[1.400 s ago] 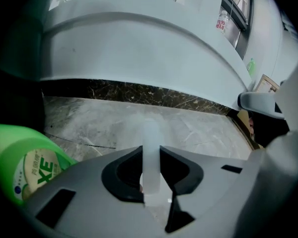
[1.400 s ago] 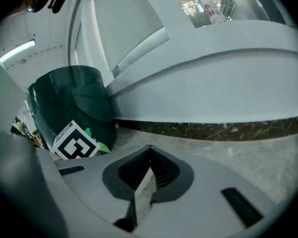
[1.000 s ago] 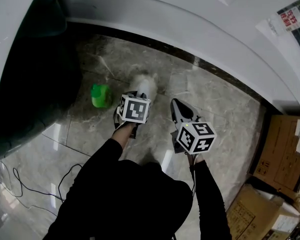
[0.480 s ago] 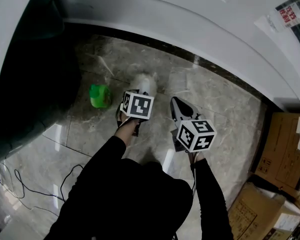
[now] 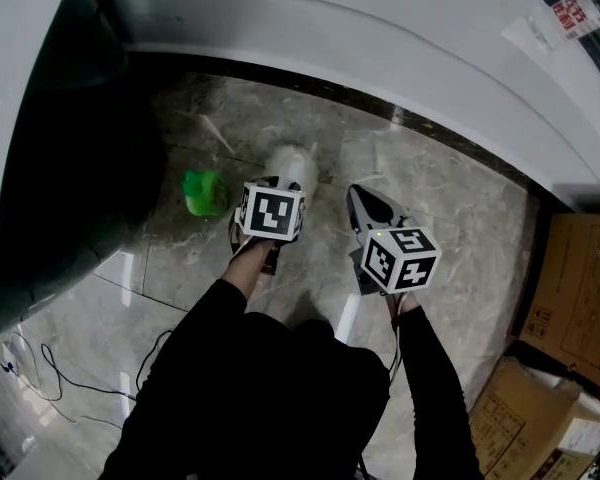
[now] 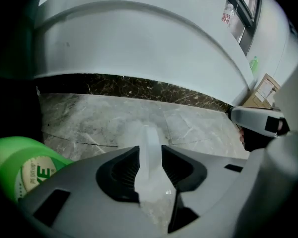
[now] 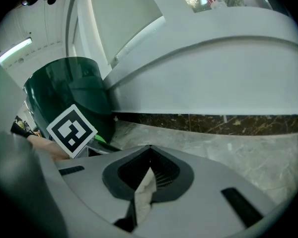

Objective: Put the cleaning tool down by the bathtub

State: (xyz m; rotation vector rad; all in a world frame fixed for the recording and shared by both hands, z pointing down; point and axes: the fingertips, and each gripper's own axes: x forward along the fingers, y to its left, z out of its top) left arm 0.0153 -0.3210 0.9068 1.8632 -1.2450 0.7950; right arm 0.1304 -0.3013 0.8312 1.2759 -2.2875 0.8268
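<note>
L gripper [image 6: 150, 155] clamped on white cleaning tool [image 5: 292, 163], R gripper [image 7: 148, 170] jaws together, green bottle [image 5: 204, 192] on floor [image 5: 450, 218] nr bathtub [image 5: 380, 48]

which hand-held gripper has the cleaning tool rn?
The left hand-held gripper: its jaws clamp the handle of the white cleaning tool. The right hand-held gripper has its jaws together with nothing between them.

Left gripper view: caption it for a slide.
Left gripper clamping the white cleaning tool, bathtub ahead, green bottle at left.
</note>
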